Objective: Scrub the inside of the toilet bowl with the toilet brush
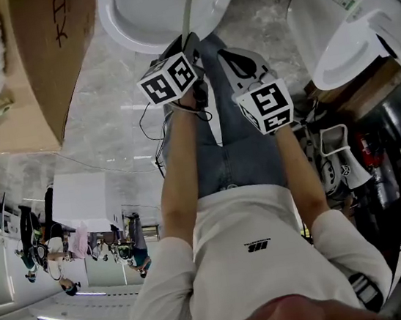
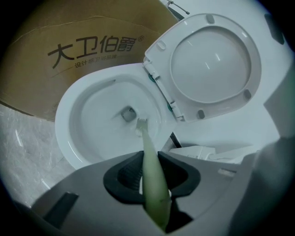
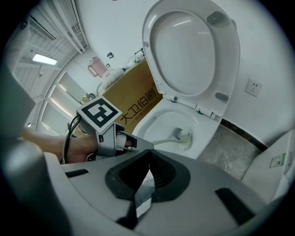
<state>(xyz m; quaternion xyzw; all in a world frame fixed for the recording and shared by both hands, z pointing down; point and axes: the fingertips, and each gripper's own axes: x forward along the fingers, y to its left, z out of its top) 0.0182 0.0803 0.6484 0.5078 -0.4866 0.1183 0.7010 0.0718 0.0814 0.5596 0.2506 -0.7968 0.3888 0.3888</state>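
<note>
**Box.** A cardboard box (image 2: 92,46) with printed characters stands at the left, just behind the bowl (image 2: 87,138). In the head view it fills the upper-left corner, on the grey marbled floor (image 1: 102,95).

**Bowl.** The bowl is white and open. Its drain (image 2: 128,113) lies at the bottom centre.

**Left gripper.** The left gripper (image 2: 150,161) is clenched on the pale green handle of the brush (image 2: 146,152). The handle runs between both pads and extends forward over the bowl rim. In the head view this gripper sits at the near edge of the bowl, with its marker cube (image 1: 168,79) facing up.

**Brush.** The brush head (image 2: 140,126) is inside the bowl, low on the wall and just beside the drain. The right gripper view confirms this: the head rests near the bottom and the handle slants up to the left gripper. Contact with the porcelain cannot be confirmed.

**Right gripper.** The right gripper (image 3: 147,154) has its jaws pressed together with nothing between them. It is held outside the bowl, just to the right of the left gripper, and it faces the bowl.

**Lid.** The lid (image 3: 189,50) is raised behind the bowl and tilted back.

**Right side.** A wall socket (image 3: 252,86) sits right of the lid. A second toilet (image 1: 338,33) stands at the far right of the head view.
</note>
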